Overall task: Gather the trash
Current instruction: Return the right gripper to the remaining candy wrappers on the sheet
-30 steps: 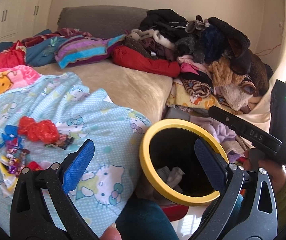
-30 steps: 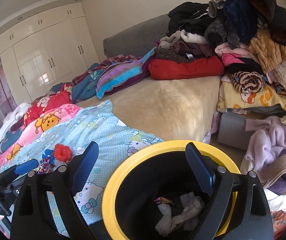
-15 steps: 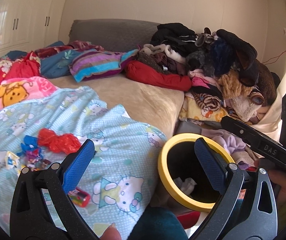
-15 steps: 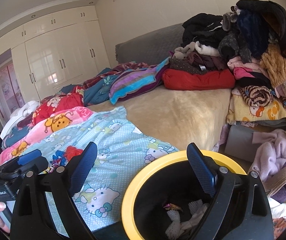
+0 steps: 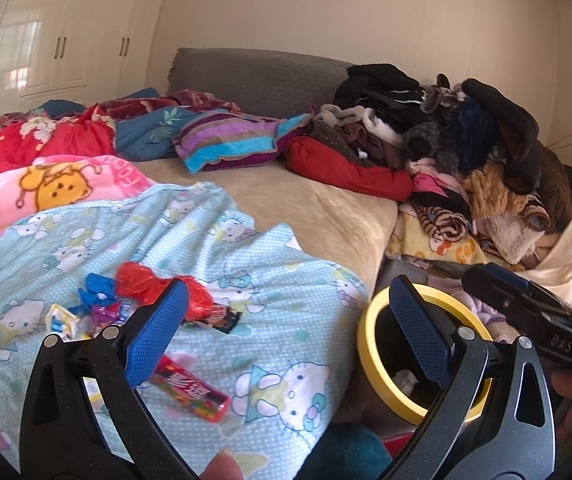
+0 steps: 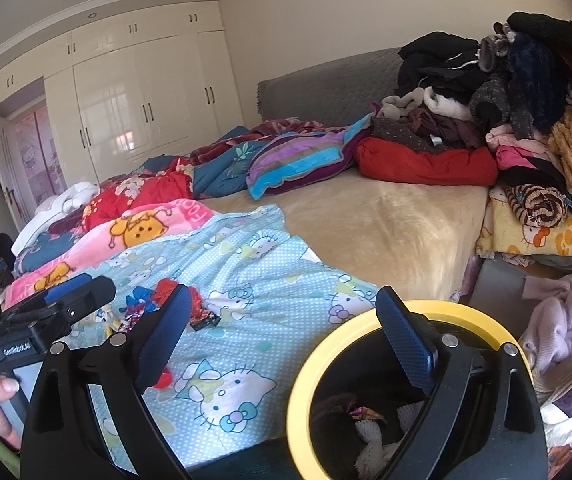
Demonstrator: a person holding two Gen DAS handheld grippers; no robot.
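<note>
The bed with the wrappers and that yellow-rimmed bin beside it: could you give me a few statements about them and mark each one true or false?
1. The bin has a yellow rim and already holds some crumpled trash. True.
2. The left gripper is clamped on a wrapper. False: its jaws stand wide open and hold nothing.
3. A red plastic bag lies on the Hello Kitty blanket among other wrappers. True.
4. The long red candy pack is inside the bin. False: it lies on the blanket, near the left gripper.
5. The right gripper is open, over the bin's side of the bed. True.
</note>
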